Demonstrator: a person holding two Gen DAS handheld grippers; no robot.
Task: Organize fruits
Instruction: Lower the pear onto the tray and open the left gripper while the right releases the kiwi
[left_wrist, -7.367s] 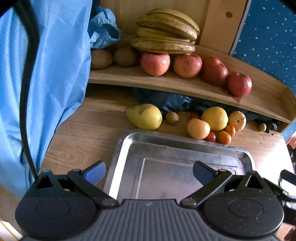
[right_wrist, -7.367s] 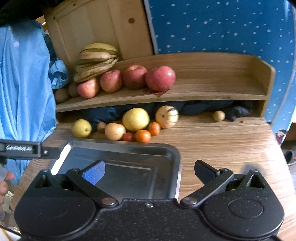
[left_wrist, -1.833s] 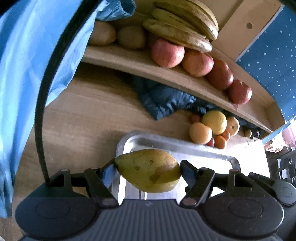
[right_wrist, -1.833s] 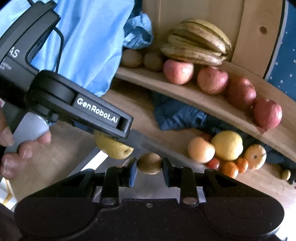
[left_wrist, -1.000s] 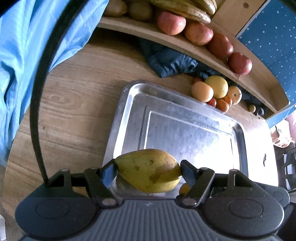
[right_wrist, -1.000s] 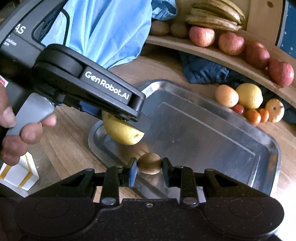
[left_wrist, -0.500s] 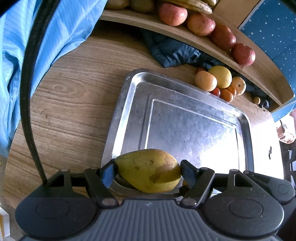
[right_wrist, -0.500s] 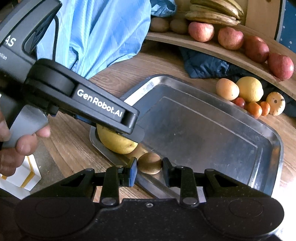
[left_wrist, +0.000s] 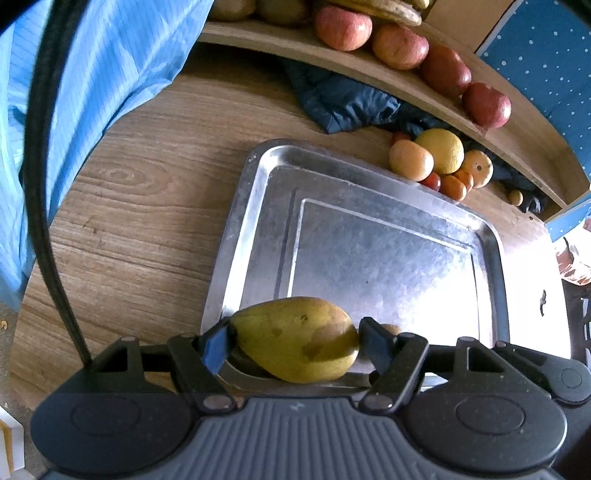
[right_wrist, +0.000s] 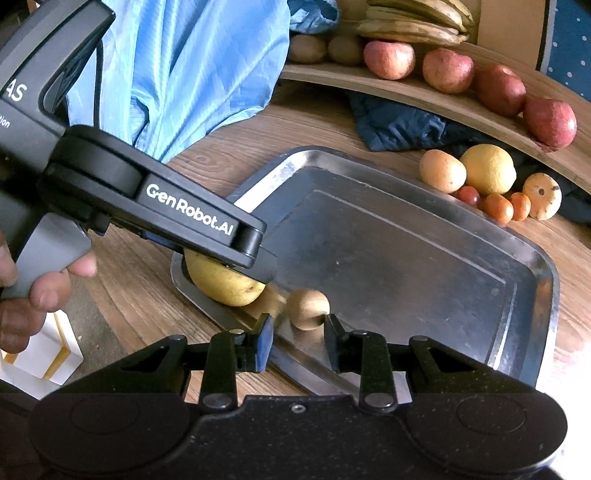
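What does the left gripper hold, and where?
A yellow-green pear-shaped fruit, clamped at its two ends between the left gripper's pads.

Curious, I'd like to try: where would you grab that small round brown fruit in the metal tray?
Grip the small round brown fruit around its widest middle, from above: it is round and sits on the flat metal tray. Probably avoid the side where the yellow-green pear lies close.

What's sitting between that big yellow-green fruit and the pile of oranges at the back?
Only bare metal tray lies between the pear and the pile of oranges, plus a strip of wooden table; the left wrist view shows it.
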